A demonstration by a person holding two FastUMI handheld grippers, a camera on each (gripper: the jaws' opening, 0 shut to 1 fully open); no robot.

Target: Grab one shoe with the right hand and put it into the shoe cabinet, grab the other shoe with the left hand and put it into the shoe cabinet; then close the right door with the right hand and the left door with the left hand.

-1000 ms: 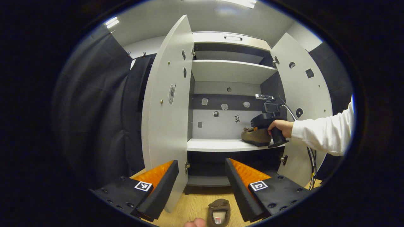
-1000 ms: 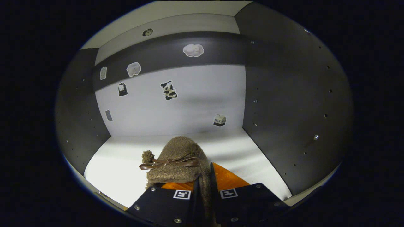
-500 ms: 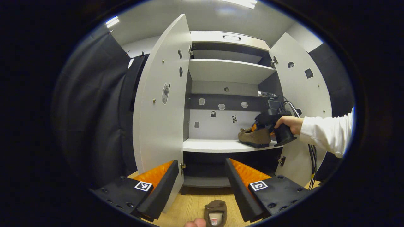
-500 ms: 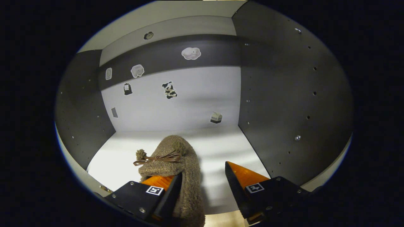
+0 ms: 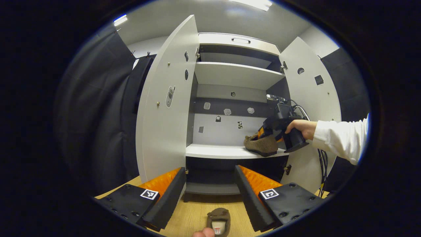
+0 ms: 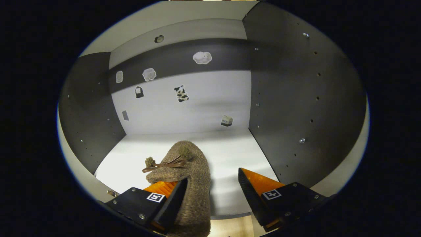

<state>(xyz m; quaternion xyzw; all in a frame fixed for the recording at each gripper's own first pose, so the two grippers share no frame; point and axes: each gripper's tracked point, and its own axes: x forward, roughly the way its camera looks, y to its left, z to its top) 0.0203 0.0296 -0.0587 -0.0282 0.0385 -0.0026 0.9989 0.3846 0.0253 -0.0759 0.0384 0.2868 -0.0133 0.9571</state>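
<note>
One shoe point(image 5: 260, 144) lies on the right end of the cabinet's middle shelf point(image 5: 217, 151), between my right jaws. The other shoe point(image 5: 218, 222) lies on the floor point(image 5: 194, 214), near, before the cabinet.

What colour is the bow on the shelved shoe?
Brown bow, on the shoe; clearest in the right gripper view.

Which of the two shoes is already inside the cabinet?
The shoe with the bow, lying on the middle shelf by the right claw; the other shoe is on the floor.

Left gripper view faces the open shoe cabinet point(image 5: 230, 98) from farther back; right gripper view peers close into its middle shelf point(image 6: 230, 154), shared by both
</note>
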